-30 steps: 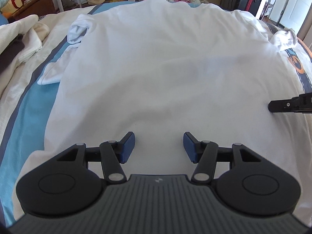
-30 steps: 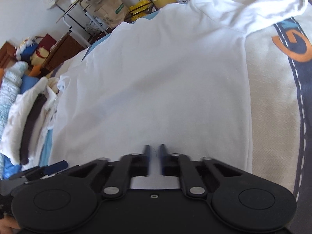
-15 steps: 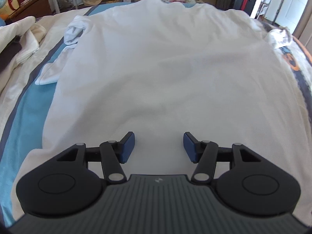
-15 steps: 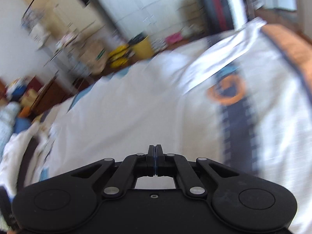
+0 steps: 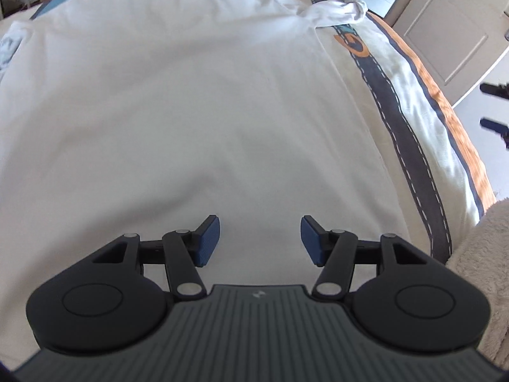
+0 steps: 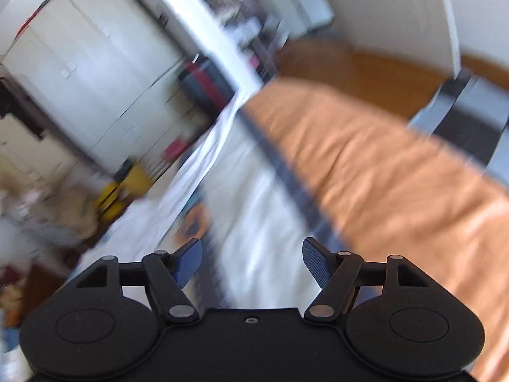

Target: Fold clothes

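A large white garment (image 5: 178, 105) lies spread flat on the bed, its right sleeve (image 5: 337, 12) bunched at the far right. My left gripper (image 5: 260, 240) is open and empty, hovering just above the garment's near part. My right gripper (image 6: 253, 262) is open and empty, lifted off the garment and pointing across the bed's right side; its view is blurred by motion. Its two fingertips (image 5: 491, 88) show at the far right edge of the left wrist view, apart from each other.
The bedspread (image 5: 410, 102) has a dark road-pattern stripe and an orange border on the right. A fluffy beige blanket (image 5: 477, 254) lies at the near right. Wardrobes (image 6: 79, 73), a suitcase and yellow items stand beyond the bed. A door (image 5: 445, 31) is at right.
My right gripper has let go of the garment's hem, swung up and to the right, and opened. My left gripper has shifted right over the garment, still open.
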### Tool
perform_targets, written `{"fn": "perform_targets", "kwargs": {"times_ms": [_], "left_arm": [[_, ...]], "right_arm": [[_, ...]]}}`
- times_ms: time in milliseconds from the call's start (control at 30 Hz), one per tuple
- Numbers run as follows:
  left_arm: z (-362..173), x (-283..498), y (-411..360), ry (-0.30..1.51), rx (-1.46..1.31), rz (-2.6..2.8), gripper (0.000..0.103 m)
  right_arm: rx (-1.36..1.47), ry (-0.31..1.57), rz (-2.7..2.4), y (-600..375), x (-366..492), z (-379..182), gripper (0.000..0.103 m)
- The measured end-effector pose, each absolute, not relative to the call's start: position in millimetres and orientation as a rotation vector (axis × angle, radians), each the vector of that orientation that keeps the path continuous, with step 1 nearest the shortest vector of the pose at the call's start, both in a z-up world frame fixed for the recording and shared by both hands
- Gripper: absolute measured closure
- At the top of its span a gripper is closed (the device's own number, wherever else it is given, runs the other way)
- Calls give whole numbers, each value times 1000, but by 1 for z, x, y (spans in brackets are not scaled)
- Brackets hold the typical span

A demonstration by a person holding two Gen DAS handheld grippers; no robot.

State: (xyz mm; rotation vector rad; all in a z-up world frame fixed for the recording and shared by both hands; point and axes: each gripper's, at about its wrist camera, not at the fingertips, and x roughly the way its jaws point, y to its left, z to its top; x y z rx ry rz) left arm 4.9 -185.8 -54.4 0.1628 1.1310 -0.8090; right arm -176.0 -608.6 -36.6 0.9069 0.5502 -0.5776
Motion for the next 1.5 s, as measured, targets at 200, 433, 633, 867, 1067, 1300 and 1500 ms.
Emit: {"fn": "perform_targets", "kwargs": {"times_ms": [200,433,633,867,1067,1300,1500], "left_arm": [[-61,24,-160,1166,77,-644,47],[-66,33,-146,1164,84,-578,47],[-69,37,-150,1181,79,-580,47],[-68,45,-142,1197,37,-560,47],[-72,30,-130,1248,34,-638,46],[-71,15,-141,1245,135,-710,38],[-72,15,-140,1243,147,-720,35]], "right_arm": [[847,806,-217,-487,-127,-55,26],[465,1084,-110,-359,-84,-98,25],[420,1222,-108,-354,-89,-127,23],[463,1206,-15,-360,-89,-130,83],[364,1120,41,-338,-109,-97,91],[292,1145,-7,-342,-124,-74,91],[260,1231,-19,-328,-112,-94,91]]}}
